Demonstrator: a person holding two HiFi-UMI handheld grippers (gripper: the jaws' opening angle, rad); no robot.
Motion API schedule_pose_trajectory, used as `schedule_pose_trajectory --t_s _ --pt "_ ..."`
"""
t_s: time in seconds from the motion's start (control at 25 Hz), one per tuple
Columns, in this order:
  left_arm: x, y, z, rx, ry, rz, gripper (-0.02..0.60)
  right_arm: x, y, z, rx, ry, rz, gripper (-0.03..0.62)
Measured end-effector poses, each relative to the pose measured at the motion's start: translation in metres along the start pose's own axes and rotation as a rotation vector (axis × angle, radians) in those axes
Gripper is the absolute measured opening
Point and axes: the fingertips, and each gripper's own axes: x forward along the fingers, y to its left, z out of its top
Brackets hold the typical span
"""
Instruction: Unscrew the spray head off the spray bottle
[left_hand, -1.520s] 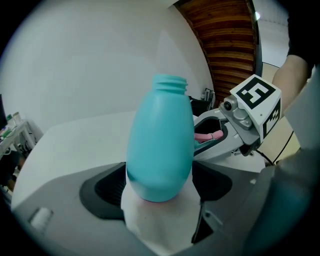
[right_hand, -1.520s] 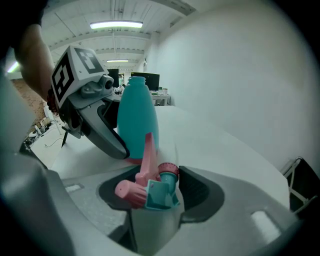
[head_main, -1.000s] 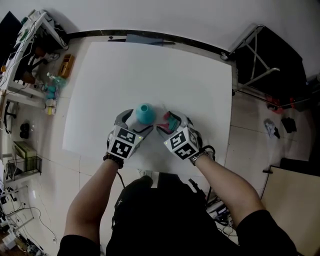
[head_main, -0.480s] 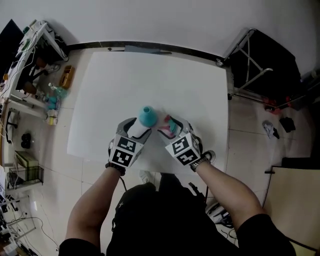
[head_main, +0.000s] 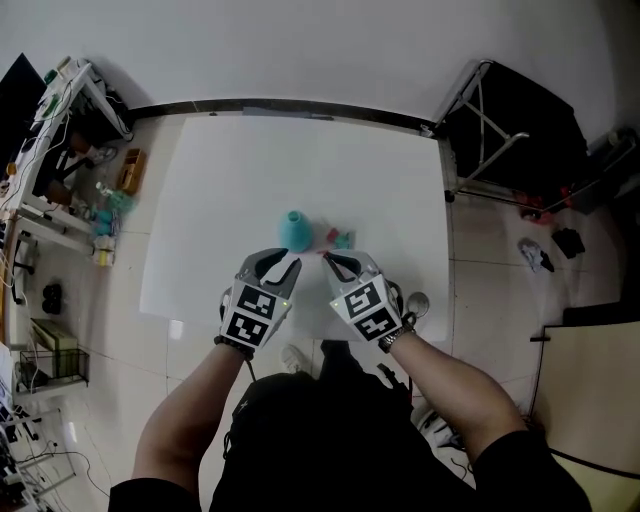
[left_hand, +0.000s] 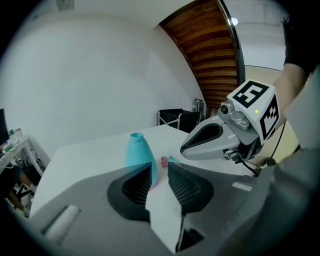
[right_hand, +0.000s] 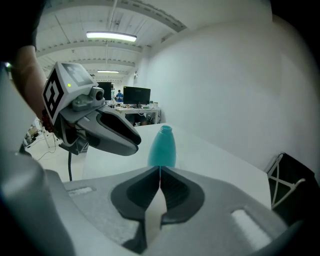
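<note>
The teal spray bottle (head_main: 294, 229) stands upright on the white table (head_main: 250, 150), its neck bare and open at the top (left_hand: 136, 136). Just to its right lies the spray head (head_main: 340, 238), teal with a pink part (left_hand: 166, 160). My left gripper (head_main: 281, 259) hovers on the near side of the bottle. Its jaws have just been closing and stand a little apart with nothing between them (left_hand: 160, 168). My right gripper (head_main: 333, 259) hangs on the near side of the spray head, shut and empty (right_hand: 160, 171). The bottle (right_hand: 162, 147) shows beyond its tips.
Both grippers hang near the table's front edge. A black folding frame (head_main: 500, 110) stands off the table's right side. A cluttered shelf (head_main: 60, 120) is on the left. Small items lie on the tiled floor (head_main: 545, 255).
Both grippers have drawn back toward me and risen, away from the bottle and the spray head. The left no longer flanks the bottle, the right no longer flanks the spray head. Both sets of jaws have narrowed.
</note>
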Motion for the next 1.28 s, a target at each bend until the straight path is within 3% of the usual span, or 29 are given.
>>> schedule_pose_trajectory --t_s 0.16,0.56,1.28 --pt "-0.013 -0.004 0.011 0.013 -0.021 0.009 0.017 -0.014 0.003 0.014 0.081 -0.023 -0.017 -0.008" --pt "-0.031 -0.027 0.029 0.011 -0.069 -0.044 0.017 -0.034 0.015 0.031 0.117 -0.058 -0.038 -0.009" --pt "-0.034 -0.035 0.038 0.017 -0.073 -0.043 0.017 -0.048 0.015 0.038 0.149 -0.096 -0.067 -0.009"
